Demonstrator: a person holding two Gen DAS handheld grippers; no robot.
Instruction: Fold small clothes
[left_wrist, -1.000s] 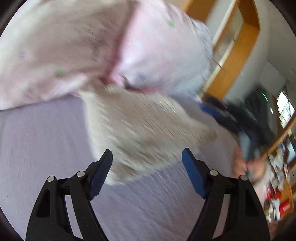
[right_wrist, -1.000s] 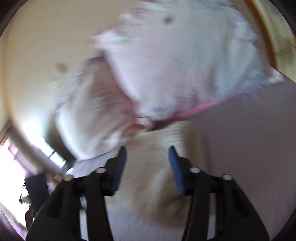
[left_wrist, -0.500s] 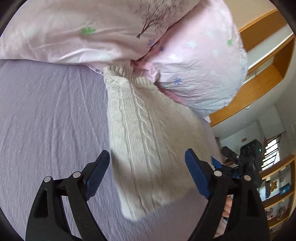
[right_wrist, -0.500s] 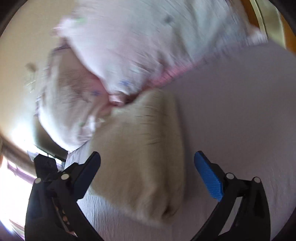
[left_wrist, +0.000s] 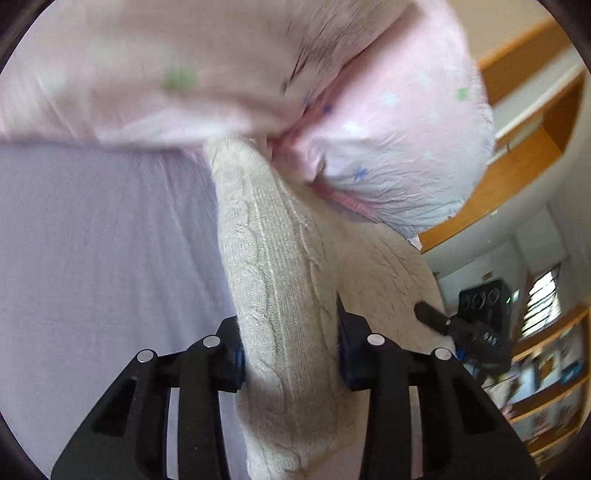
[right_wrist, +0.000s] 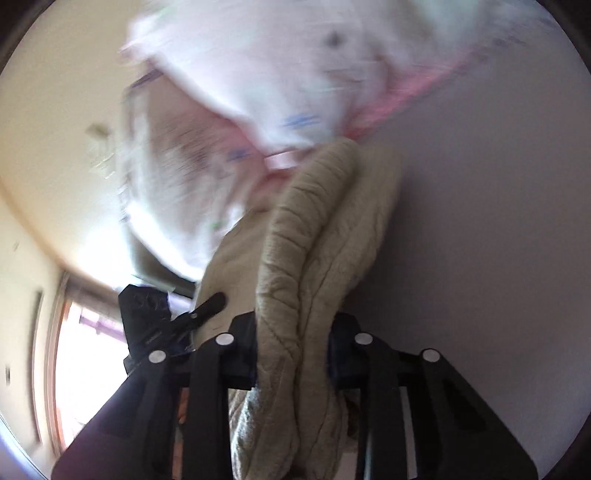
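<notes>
Now | left gripper (left_wrist: 290, 360), right gripper (right_wrist: 291, 356): fingers clamped on knit sweater (left_wrist: 273, 280) beside pillow (left_wrist: 388, 147) | risk: thick bunched knit slips, fold skews

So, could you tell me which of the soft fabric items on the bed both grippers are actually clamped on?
The beige cable-knit garment: the left gripper and right gripper each pinch a bunched fold of it. The pink printed pillows lie beyond, ungripped.
</notes>
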